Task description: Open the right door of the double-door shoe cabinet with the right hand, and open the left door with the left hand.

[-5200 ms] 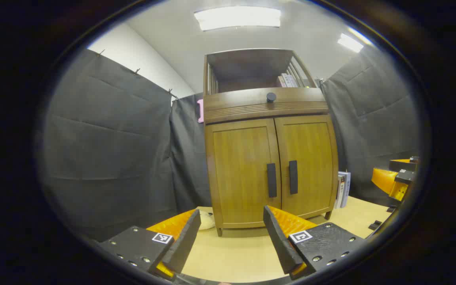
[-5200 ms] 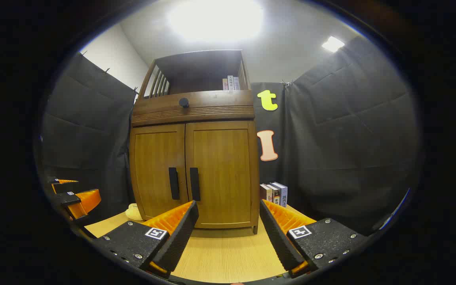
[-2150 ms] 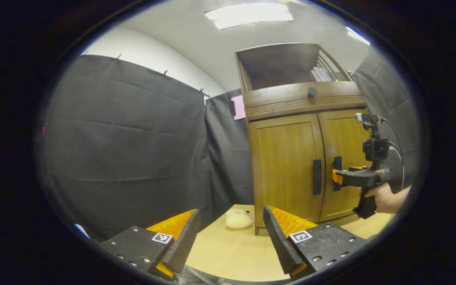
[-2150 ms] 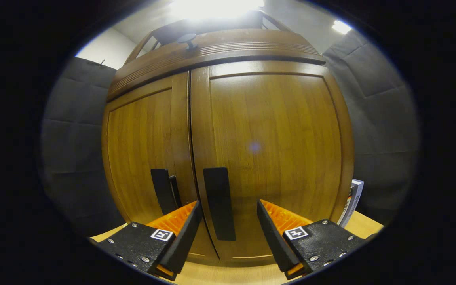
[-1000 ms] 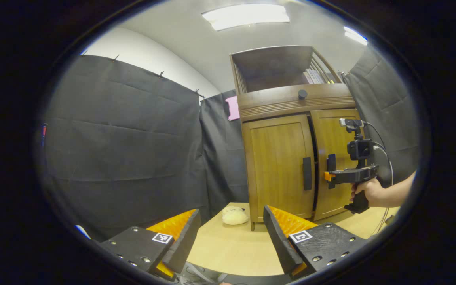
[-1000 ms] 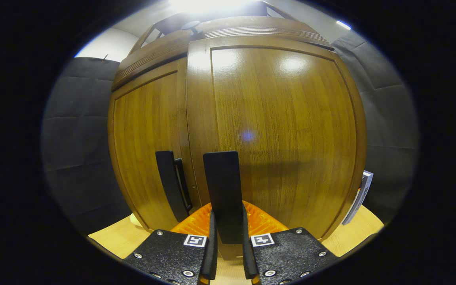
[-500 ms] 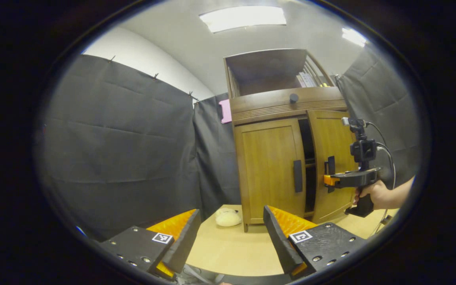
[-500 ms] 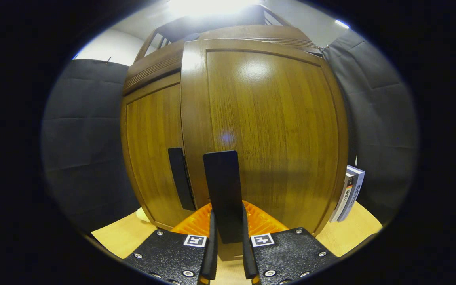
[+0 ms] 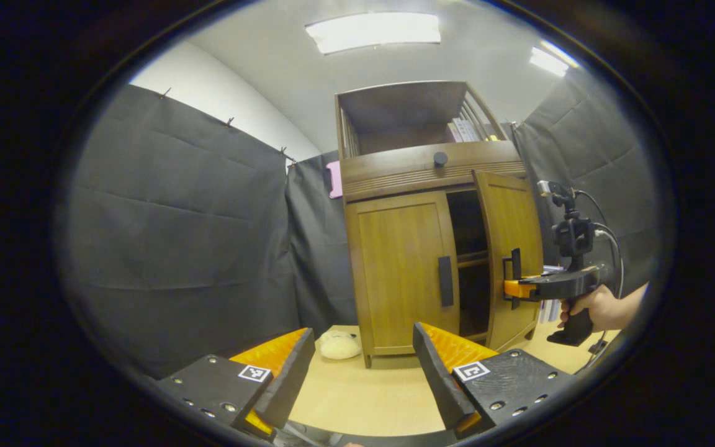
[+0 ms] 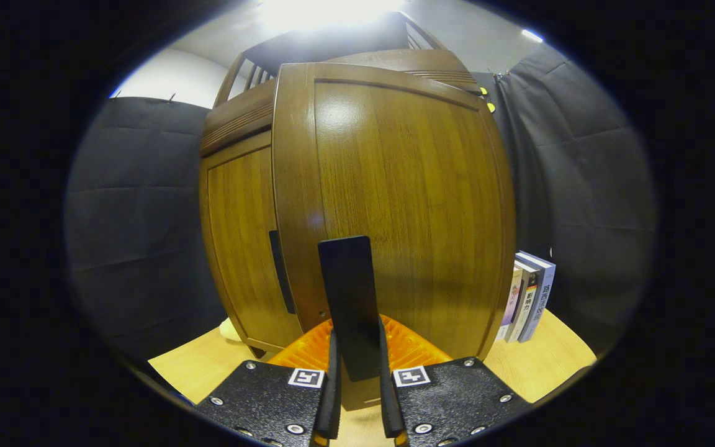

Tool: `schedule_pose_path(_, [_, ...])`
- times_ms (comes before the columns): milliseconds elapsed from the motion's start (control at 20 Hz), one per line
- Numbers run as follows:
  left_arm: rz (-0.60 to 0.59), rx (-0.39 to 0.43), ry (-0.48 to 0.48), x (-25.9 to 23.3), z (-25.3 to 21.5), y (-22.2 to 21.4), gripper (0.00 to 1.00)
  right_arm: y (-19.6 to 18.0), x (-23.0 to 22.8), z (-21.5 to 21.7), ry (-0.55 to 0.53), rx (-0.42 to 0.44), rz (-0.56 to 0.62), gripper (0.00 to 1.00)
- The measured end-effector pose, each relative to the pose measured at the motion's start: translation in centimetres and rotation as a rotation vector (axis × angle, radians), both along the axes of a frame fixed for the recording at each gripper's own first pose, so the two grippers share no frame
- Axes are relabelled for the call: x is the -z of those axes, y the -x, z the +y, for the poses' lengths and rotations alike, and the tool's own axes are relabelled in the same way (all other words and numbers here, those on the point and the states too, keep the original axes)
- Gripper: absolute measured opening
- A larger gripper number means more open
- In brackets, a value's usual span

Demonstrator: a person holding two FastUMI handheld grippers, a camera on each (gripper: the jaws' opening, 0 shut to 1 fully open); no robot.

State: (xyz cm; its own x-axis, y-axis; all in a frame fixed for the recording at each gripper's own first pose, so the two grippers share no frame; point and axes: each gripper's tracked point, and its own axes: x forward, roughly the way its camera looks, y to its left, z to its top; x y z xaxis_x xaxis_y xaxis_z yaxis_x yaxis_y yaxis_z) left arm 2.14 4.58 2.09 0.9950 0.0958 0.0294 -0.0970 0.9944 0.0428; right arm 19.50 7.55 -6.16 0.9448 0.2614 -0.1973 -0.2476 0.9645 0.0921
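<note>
Swung further out since half a second ago: right door [image 9: 509, 248], right gripper [image 10: 355, 397] clamped on its upright handle [image 10: 346, 304]. Left gripper [image 9: 364, 372] spread, empty (nearer side); left door handle [image 9: 445, 281] ahead, slightly right, vertical.

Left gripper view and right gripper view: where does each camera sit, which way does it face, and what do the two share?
Left gripper view: rides the left gripper, back from the cabinet, facing its front; own fingers apart at the bottom; the right gripper and the hand holding it show farther off.
Right gripper view: rides the right gripper, close against the right door; own fingers clamp the handle.
Shared: cabinet, right door ajar, closed left door, books, table.
</note>
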Motion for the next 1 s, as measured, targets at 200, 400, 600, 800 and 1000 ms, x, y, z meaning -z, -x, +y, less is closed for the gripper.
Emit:
schedule_pose_path(200, [-0.01, 0.029, -0.002, 0.0, -0.3, -0.3, 0.96, 1.4, -0.3, -1.3, -0.003, 0.024, 0.002, 0.25])
schedule_pose_path(400, [-0.005, 0.053, 0.01, 0.0, -0.5, -0.5, 0.96, 2.9, -0.4, -2.8, 0.0, 0.043, 0.013, 0.26])
schedule_pose_path(600, [-0.006, 0.084, 0.01, -0.1, -0.7, -0.7, 0.96, 4.5, -0.4, -4.8, -0.003, 0.074, 0.01, 0.26])
schedule_pose_path(800, [-0.008, 0.124, 0.008, -0.2, -1.1, -1.2, 0.96, 5.7, -0.5, -6.8, -0.006, 0.089, 0.012, 0.24])
schedule_pose_path(1000, [-0.012, 0.168, 0.011, -0.3, -1.4, -1.3, 0.96, 6.7, -0.6, -8.6, -0.007, 0.114, 0.003, 0.26])
